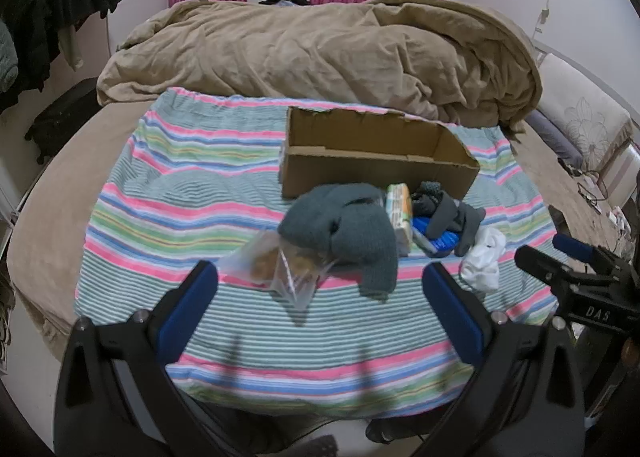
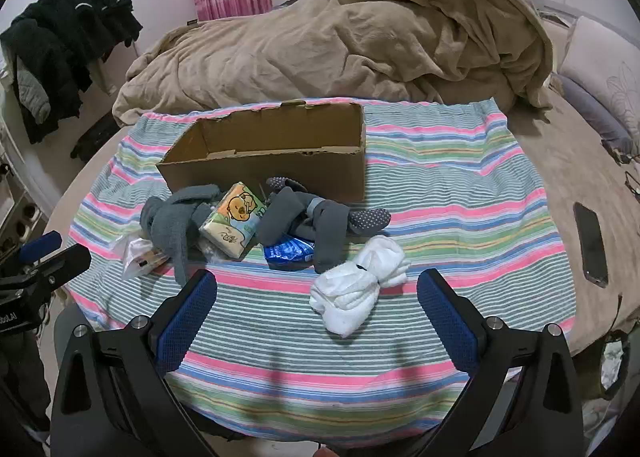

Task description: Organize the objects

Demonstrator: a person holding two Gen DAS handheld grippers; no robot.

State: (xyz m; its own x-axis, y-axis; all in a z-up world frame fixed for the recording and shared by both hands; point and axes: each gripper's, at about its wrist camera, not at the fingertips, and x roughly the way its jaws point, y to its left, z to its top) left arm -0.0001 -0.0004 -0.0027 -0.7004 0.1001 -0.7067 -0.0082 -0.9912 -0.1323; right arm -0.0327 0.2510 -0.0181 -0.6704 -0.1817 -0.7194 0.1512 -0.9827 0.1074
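An open cardboard box (image 1: 376, 165) (image 2: 276, 161) stands on a striped cloth (image 1: 180, 185) (image 2: 460, 193). In front of it lies a pile: a grey knit piece (image 1: 344, 229) (image 2: 172, 221), a tissue pack (image 1: 400, 213) (image 2: 236, 217), dark grey dotted socks (image 1: 456, 213) (image 2: 320, 217), a blue packet (image 1: 440, 241) (image 2: 288, 251), a clear snack bag (image 1: 280, 269) (image 2: 138, 253) and a white sock bundle (image 1: 482, 261) (image 2: 360, 289). My left gripper (image 1: 320, 285) is open just short of the snack bag. My right gripper (image 2: 316, 289) is open, near the white bundle.
A rumpled tan blanket (image 1: 320, 53) (image 2: 340, 41) fills the bed behind the box. A phone (image 2: 591, 243) lies on the bed at the right. Dark clothes (image 2: 60, 57) hang at the left. The right gripper shows at the left wrist view's edge (image 1: 576, 269).
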